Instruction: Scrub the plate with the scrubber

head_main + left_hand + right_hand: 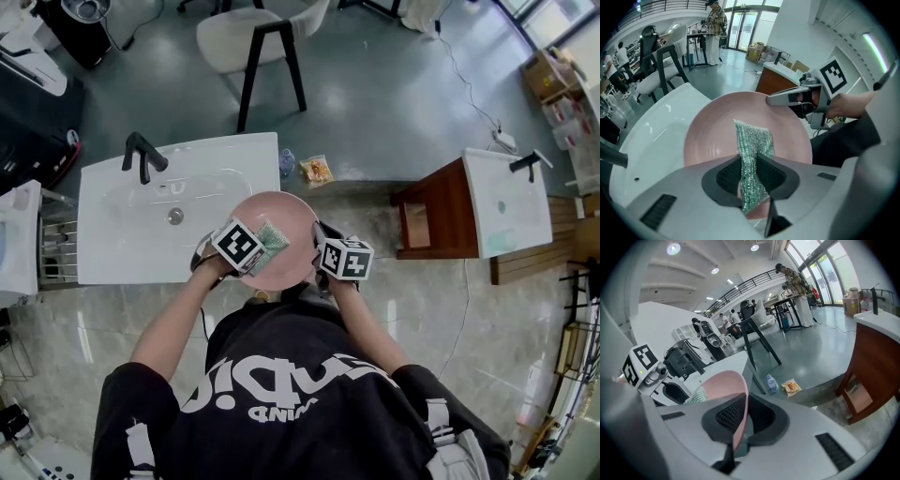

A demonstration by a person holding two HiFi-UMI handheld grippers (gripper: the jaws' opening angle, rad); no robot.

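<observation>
A round pink plate (pixel 286 217) (pixel 712 133) (pixel 725 385) is held in the air over the right end of the white sink counter (pixel 122 244). My right gripper (pixel 321 255) (pixel 740 420) is shut on the plate's rim, which runs edge-on between its pads. My left gripper (pixel 255 246) (pixel 750 173) is shut on a green glittery scrubber (pixel 272 235) (pixel 752 145) (pixel 696 396), whose free end lies flat on the plate's face. In the left gripper view the right gripper (pixel 790 97) clamps the plate's far rim.
The sink basin (pixel 178 202) with a black tap (pixel 141 155) lies to the left of the plate. A water bottle (pixel 286 163) and a snack packet (pixel 317 170) lie on the floor behind the counter. A wooden cabinet with a second basin (pixel 506 202) stands to the right.
</observation>
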